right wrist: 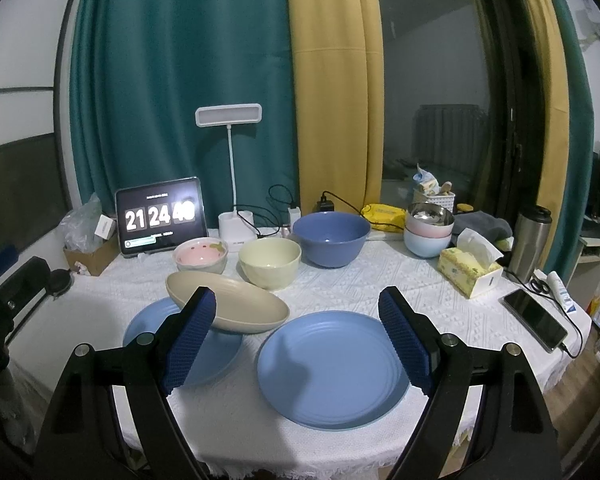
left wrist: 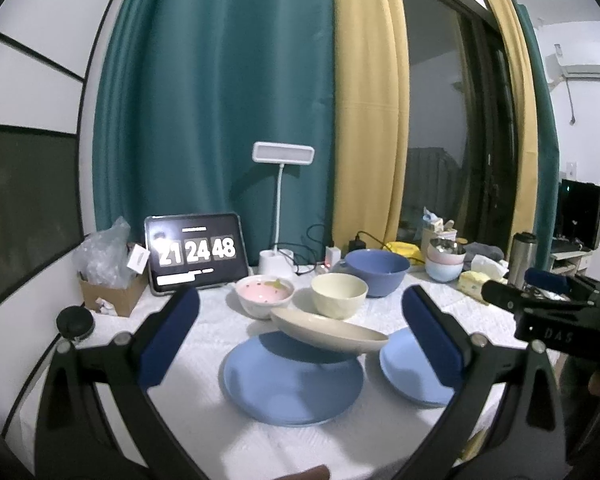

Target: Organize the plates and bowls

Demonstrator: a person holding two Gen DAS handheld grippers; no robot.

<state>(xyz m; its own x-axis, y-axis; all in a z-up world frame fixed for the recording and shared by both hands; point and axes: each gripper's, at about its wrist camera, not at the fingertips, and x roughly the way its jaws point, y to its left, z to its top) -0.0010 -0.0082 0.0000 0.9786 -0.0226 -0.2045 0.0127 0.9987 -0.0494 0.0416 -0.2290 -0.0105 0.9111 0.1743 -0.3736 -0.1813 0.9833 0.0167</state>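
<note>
Two blue plates lie on the white tablecloth: the left one (left wrist: 292,380) (right wrist: 204,344) and the right one (left wrist: 412,368) (right wrist: 332,368). A beige shallow dish (left wrist: 324,330) (right wrist: 228,304) rests tilted on the left plate's far edge. Behind stand a pink bowl (left wrist: 264,294) (right wrist: 200,258), a cream bowl (left wrist: 338,294) (right wrist: 269,262) and a large blue bowl (left wrist: 376,272) (right wrist: 331,238). My left gripper (left wrist: 300,340) is open and empty, over the left plate. My right gripper (right wrist: 296,340) is open and empty, over the right plate.
A tablet clock (right wrist: 160,216), a desk lamp (right wrist: 230,172), stacked small bowls (right wrist: 428,228), a tissue box (right wrist: 470,270), a steel tumbler (right wrist: 530,242) and a phone (right wrist: 536,320) stand around the table (right wrist: 340,280). A cardboard box (left wrist: 112,288) sits at the back left.
</note>
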